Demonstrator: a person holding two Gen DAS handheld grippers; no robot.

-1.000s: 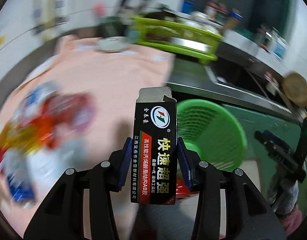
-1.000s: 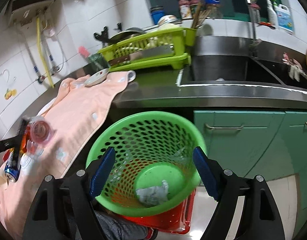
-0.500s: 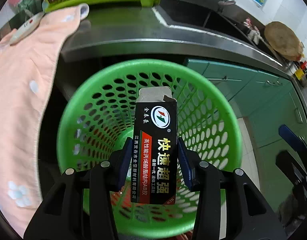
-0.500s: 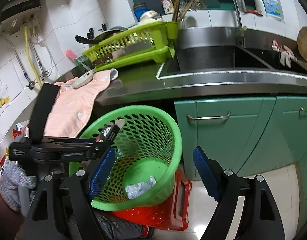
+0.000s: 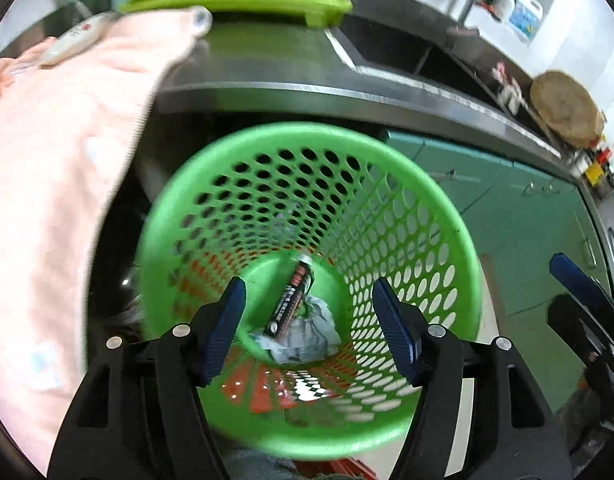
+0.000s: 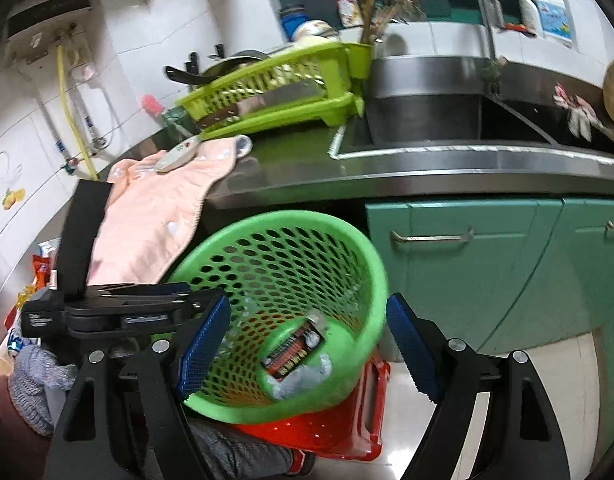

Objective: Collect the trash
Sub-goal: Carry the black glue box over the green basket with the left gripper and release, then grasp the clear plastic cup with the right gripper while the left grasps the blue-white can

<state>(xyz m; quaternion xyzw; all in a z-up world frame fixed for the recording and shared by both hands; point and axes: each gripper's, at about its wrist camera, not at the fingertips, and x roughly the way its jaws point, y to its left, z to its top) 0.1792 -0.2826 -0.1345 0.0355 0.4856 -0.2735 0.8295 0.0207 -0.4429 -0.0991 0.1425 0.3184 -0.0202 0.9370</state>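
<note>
A green perforated trash basket (image 5: pixel 435 184) stands on a red stool (image 6: pixel 347 432) below the counter. A black glue box (image 5: pixel 290 300) lies at its bottom on crumpled white paper (image 5: pixel 307 340); both also show in the right wrist view, the box (image 6: pixel 295 350) and the paper (image 6: pixel 303 376). My left gripper (image 5: pixel 309 330) is open and empty above the basket (image 6: pixel 371 264). My right gripper (image 6: pixel 307 344) is open and empty beside it. The left gripper's body (image 6: pixel 107 312) shows at the basket's left rim.
A pink towel (image 5: pixel 47 152) covers the counter at left, with more wrappers (image 6: pixel 35 276) at its far end. A lime dish rack (image 6: pixel 275 92), a steel sink (image 6: pixel 447 120) and teal cabinet doors (image 6: pixel 487 272) lie behind and right.
My left gripper opened and the glue box fell to the basket's bottom. The right gripper stayed open and pulled back a little.
</note>
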